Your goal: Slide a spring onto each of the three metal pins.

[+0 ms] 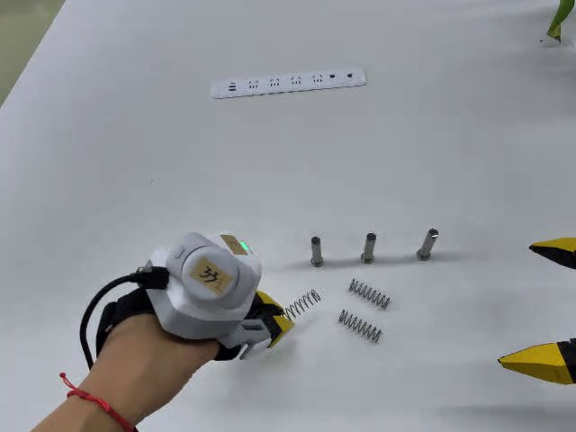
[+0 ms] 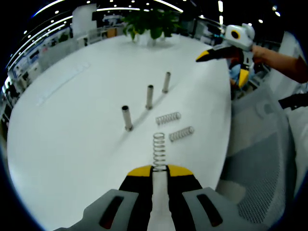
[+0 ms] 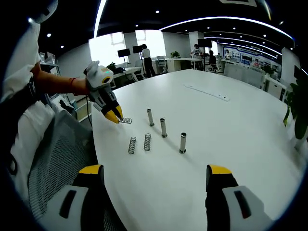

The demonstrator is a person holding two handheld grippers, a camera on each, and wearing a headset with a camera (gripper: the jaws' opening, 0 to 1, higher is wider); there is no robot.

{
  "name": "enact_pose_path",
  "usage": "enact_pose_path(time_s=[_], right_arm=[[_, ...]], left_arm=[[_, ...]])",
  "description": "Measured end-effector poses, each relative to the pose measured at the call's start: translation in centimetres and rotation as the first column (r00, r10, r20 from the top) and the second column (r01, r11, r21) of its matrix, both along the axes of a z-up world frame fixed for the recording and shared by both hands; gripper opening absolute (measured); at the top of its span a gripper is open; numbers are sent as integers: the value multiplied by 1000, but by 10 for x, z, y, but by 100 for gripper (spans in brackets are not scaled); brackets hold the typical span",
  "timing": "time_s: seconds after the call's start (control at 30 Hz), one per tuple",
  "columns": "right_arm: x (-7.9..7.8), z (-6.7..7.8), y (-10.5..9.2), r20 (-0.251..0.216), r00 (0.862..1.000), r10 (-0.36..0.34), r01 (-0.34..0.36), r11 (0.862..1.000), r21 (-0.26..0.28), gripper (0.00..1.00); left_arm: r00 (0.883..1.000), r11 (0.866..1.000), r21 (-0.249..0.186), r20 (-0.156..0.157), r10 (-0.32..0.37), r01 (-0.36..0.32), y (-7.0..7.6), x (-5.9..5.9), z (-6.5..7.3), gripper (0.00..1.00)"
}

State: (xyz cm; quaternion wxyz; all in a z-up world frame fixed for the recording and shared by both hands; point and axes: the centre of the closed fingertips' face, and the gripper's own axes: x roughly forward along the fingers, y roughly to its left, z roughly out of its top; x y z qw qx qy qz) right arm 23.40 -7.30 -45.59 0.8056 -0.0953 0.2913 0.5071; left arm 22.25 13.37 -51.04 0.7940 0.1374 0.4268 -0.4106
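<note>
Three short metal pins (image 1: 317,251) (image 1: 369,247) (image 1: 427,244) stand upright in a row on the white table. My left gripper (image 1: 279,326) is shut on one end of a spring (image 1: 301,304), which sticks out toward the leftmost pin (image 2: 127,118), low over the table. In the left gripper view the held spring (image 2: 159,149) runs straight ahead from the yellow jaws. Two more springs (image 1: 370,293) (image 1: 360,325) lie in front of the pins. My right gripper (image 1: 516,304) hangs open at the right edge, apart from everything; its fingers (image 3: 91,172) frame the pins (image 3: 163,127).
A white power strip (image 1: 288,83) lies at the far side of the table. A green plant (image 1: 560,22) shows at the far right corner. A mesh chair (image 3: 53,163) stands by the table edge near the person. Desks and people fill the office behind.
</note>
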Motion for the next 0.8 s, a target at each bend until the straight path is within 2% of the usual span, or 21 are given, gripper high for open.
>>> enact_pose_path(time_s=[0.13, 0.2, 0.3, 0.37, 0.4, 0.43, 0.47, 0.5, 0.57, 0.6, 0.67, 0.73, 0.77, 0.8], right_arm=[[0, 15, 14, 1, 1000, 6, -6, 999, 41, 83], [-1, 26, 26, -16, 1000, 4, -3, 997, 80, 81], [-1, 42, 43, -17, 1000, 3, 0, 990, 141, 77], [-1, 52, 55, -60, 998, -17, 28, 981, 192, 75], [1, 56, 61, -65, 998, -22, 36, 976, 214, 73], [3, 62, 67, -64, 997, -33, 48, 969, 241, 71], [3, 65, 73, -79, 996, -41, 61, 963, 262, 69], [3, 68, 80, -112, 993, -46, 77, 956, 283, 67], [7, 73, 88, -125, 990, -70, 106, 942, 319, 63], [10, 79, 95, -139, 987, -82, 128, 923, 362, 62], [11, 86, 106, -186, 979, -87, 157, 898, 411, 59], [13, 89, 112, -187, 978, -88, 162, 888, 430, 55], [14, 93, 117, -205, 975, -87, 173, 875, 452, 53], [15, 94, 119, -217, 972, -93, 186, 868, 460, 51]], left_arm=[[1000, 999, -46, 24, 13, -12, -5, 2, 16, 10], [999, 997, -78, 41, 22, -19, -8, 4, 25, 10], [998, 992, -126, 59, 39, -31, -12, 7, 39, 10], [996, 987, -159, 74, 49, -37, -15, 10, 47, 10], [995, 984, -173, 81, 55, -40, -16, 11, 52, 10], [994, 980, -195, 90, 63, -44, -19, 12, 57, 10], [993, 976, -211, 96, 69, -48, -20, 13, 61, 10], [991, 970, -239, 108, 74, -46, -24, 14, 67, 10], [990, 960, -273, 112, 88, -54, -28, 15, 75, 10], [988, 956, -290, 121, 93, -54, -31, 17, 80, 10], [986, 942, -331, 133, 103, -54, -37, 19, 90, 10], [984, 932, -359, 140, 113, -56, -41, 20, 97, 10], [982, 927, -372, 149, 115, -52, -43, 21, 101, 10], [982, 924, -380, 152, 116, -50, -45, 21, 104, 10]])
